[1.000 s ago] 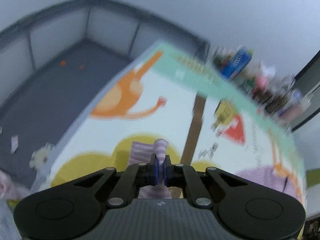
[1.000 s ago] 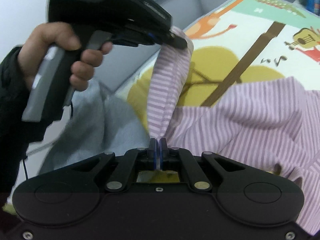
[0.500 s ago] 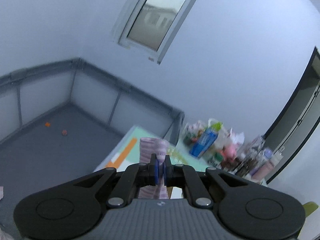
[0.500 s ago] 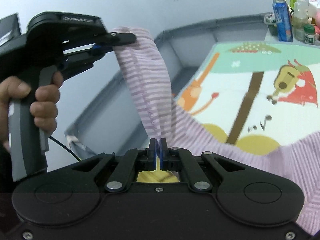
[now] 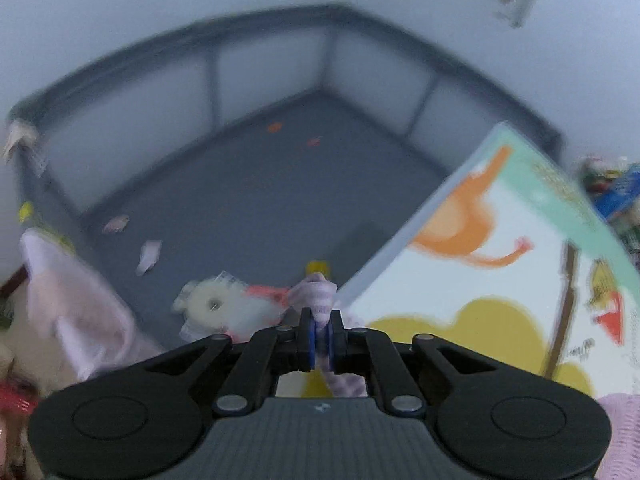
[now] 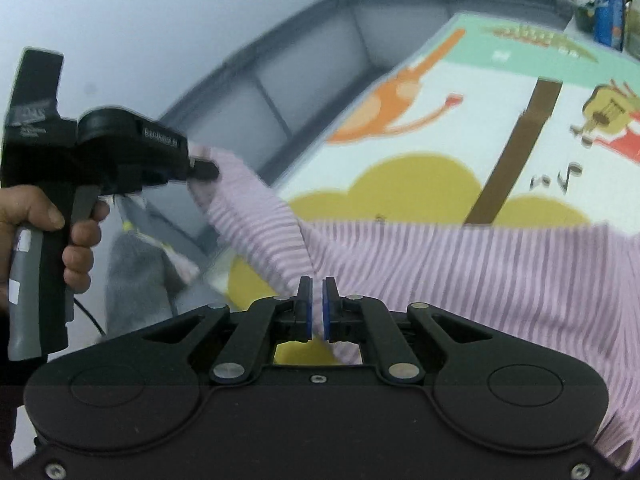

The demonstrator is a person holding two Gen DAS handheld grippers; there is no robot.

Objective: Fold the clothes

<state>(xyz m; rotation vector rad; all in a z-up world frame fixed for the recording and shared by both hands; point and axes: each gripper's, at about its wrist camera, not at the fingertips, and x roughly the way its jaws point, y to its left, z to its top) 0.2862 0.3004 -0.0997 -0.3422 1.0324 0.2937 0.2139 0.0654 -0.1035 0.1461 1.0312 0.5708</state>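
Left wrist view: your left tool (image 5: pixel 319 330) is clamped on a bunched end of the striped garment (image 5: pixel 316 294), at dead centre, with the playpen floor (image 5: pixel 256 196) from 10 to 12 o'clock and the play mat (image 5: pixel 480 280) at 3. Right wrist view: your right tool (image 6: pixel 316 314) has its jaws slightly parted with striped cloth running between them, the sleeve (image 6: pixel 256 216) stretching to 9 o'clock. Risk as I read it: that loose right grip lets the cloth slip and the fold skews.
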